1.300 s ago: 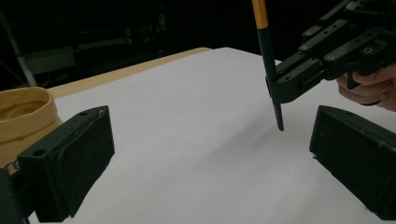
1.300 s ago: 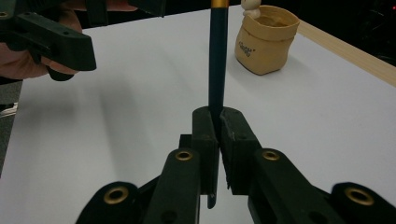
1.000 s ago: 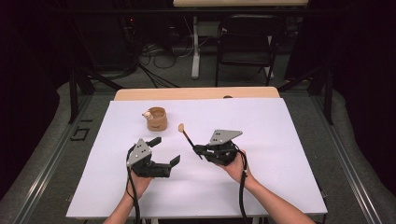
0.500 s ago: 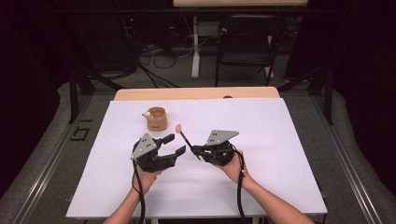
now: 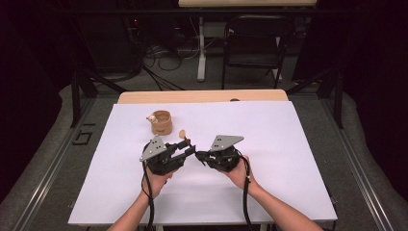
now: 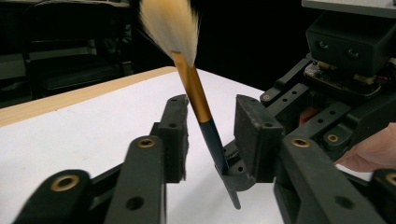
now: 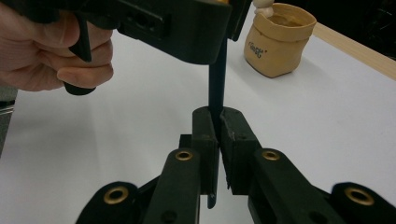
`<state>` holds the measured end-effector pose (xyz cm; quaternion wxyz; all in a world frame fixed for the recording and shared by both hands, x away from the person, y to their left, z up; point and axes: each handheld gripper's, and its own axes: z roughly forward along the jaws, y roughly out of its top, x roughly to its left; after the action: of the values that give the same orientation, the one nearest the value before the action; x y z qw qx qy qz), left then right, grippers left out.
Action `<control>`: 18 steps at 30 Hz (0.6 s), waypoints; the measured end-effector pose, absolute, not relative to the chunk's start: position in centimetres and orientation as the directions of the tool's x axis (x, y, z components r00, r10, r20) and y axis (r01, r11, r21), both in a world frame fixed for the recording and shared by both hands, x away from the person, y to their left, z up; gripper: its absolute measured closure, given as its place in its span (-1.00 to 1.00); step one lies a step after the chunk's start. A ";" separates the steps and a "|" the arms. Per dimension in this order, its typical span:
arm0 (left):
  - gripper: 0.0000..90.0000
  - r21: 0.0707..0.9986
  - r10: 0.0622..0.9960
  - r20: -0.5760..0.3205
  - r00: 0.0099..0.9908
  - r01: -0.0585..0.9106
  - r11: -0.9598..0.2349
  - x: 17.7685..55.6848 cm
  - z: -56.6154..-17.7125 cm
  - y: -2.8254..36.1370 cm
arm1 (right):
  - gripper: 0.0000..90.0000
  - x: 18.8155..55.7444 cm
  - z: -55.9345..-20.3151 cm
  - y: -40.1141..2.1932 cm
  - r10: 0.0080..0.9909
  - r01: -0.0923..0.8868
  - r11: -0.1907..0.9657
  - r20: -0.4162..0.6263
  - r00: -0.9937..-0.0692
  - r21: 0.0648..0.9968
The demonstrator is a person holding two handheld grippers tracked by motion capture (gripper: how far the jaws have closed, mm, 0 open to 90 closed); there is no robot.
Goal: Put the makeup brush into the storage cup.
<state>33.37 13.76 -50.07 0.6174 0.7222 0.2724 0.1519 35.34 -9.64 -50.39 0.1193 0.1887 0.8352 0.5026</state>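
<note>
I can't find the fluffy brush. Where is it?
The brush is near the table's middle in the high view, between the left gripper and right gripper, just in front of the tan pot.

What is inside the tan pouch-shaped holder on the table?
A pale rounded tip pokes above the rim of the holder; it looks like another brush. The wall hides everything below the rim, so other contents cannot be told.

The tan pouch [image 7: 279,39] bears small print, too blurred to read.

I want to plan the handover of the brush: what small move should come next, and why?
Probably close the left gripper fully on the brush. Its jaws have just been closing, yet gaps remain beside the handle, while the right gripper clamps the lower end.
</note>
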 end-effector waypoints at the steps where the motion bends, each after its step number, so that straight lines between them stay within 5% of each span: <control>1: 0.48 0.975 0.581 -0.117 0.805 0.206 -0.089 33.4 -50.1 13.8 | 0.88 35.3 -50.4 -9.6 0.435 0.195 0.424 -0.011 -0.900 0.884; 18: 0.73 0.967 0.597 -0.146 0.789 0.243 -0.084 33.5 -50.3 13.8 | 0.88 35.4 -50.6 -9.4 0.438 0.193 0.439 -0.022 -0.899 0.878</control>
<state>33.46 13.82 -50.25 0.6113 0.7216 0.2909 0.1449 35.43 -9.36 -50.64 0.1239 0.1879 0.8390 0.4954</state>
